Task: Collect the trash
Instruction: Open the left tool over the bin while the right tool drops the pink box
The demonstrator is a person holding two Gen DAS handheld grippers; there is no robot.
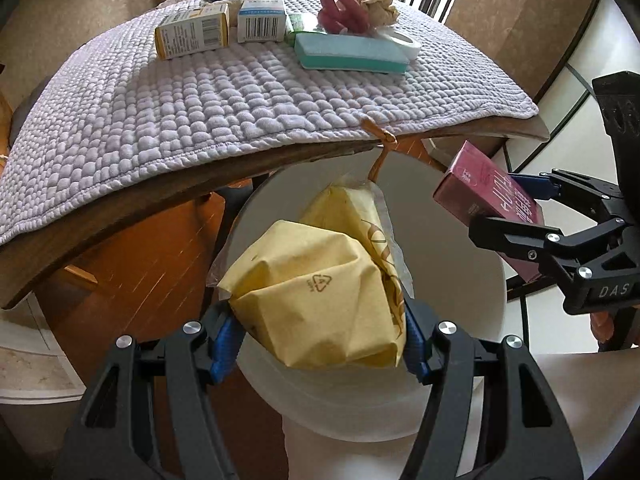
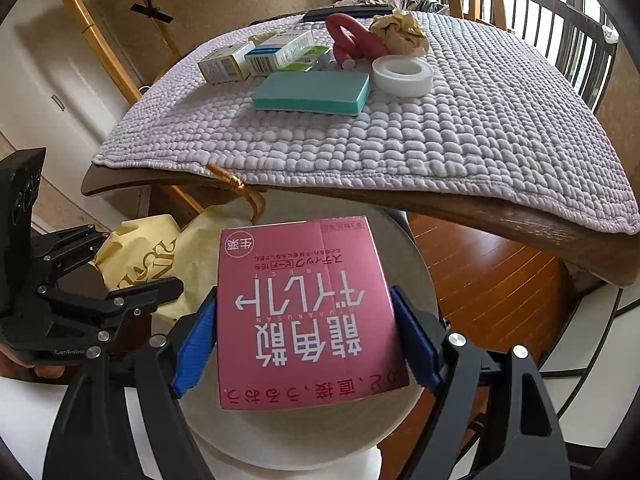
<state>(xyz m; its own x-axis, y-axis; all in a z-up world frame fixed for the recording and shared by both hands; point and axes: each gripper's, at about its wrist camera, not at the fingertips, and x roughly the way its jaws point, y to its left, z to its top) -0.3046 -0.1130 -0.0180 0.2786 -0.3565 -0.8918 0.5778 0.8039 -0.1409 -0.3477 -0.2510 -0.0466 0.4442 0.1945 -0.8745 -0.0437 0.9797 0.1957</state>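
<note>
Left tool (image 1: 320, 332) closed on crumpled yellow paper bag (image 1: 316, 296), held low centre of frame over white bin (image 1: 452, 280). Right tool (image 2: 304, 344) clamped on pink box (image 2: 304, 312), held lower centre above same bin. Teal sponge (image 2: 312, 92), tape roll (image 2: 402, 74), two small cartons (image 2: 256, 58), crumpled paper (image 2: 402, 30) seen on counter (image 2: 480, 208) mat, upper frame

The round white plastic bin (image 1: 460, 364) stands below the dark wooden table's (image 1: 120, 236) near edge. On the lilac knobbly mat (image 1: 200, 92) (which overhangs that edge) the teal rectangular sponge (image 2: 312, 92) lies before the small cardboard boxes (image 2: 256, 58), left of the white tape roll (image 2: 402, 74).
</note>
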